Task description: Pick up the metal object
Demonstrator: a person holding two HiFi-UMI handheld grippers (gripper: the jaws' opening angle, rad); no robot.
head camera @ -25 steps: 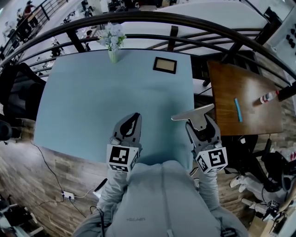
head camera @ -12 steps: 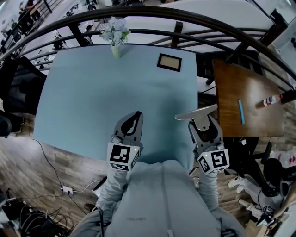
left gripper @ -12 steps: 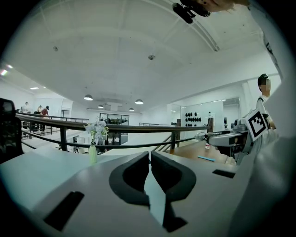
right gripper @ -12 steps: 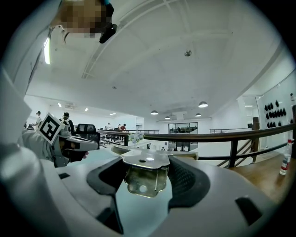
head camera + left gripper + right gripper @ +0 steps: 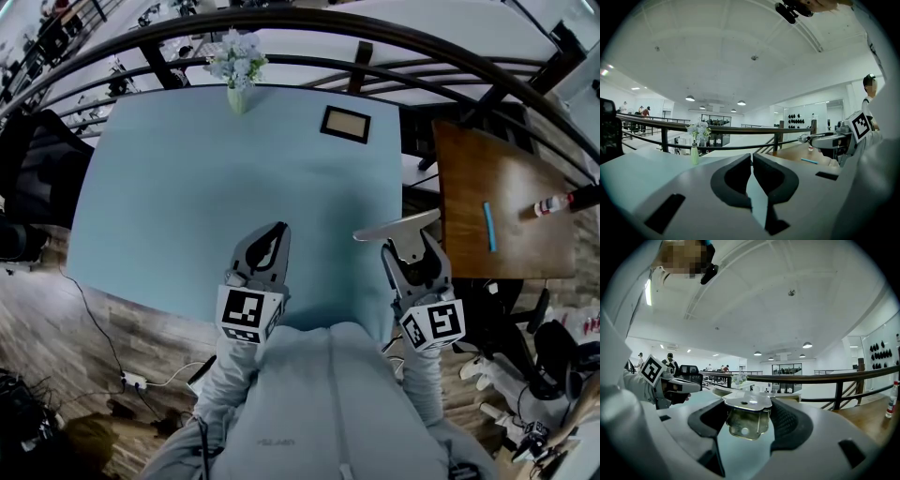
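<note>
The metal object (image 5: 394, 227), a flat silvery bracket with a bent tab, is held above the near right corner of the light blue table (image 5: 187, 187). My right gripper (image 5: 409, 247) is shut on it. In the right gripper view the metal object (image 5: 746, 401) sits between both pads, its brassy tab hanging down with a hole in it. My left gripper (image 5: 272, 240) hovers over the table's near edge, shut, with nothing in it. In the left gripper view, the left gripper (image 5: 752, 159) shows its jaws meeting at the tips.
A small vase of pale flowers (image 5: 234, 70) and a dark picture frame (image 5: 345, 124) stand at the table's far edge. To the right is a brown wooden table (image 5: 511, 159) with a blue pen (image 5: 488, 225) and a bottle (image 5: 551, 202). A dark railing (image 5: 375, 37) runs behind.
Only the head view has shifted a little. Both grippers stay where they were, and the right one still holds the metal object.
</note>
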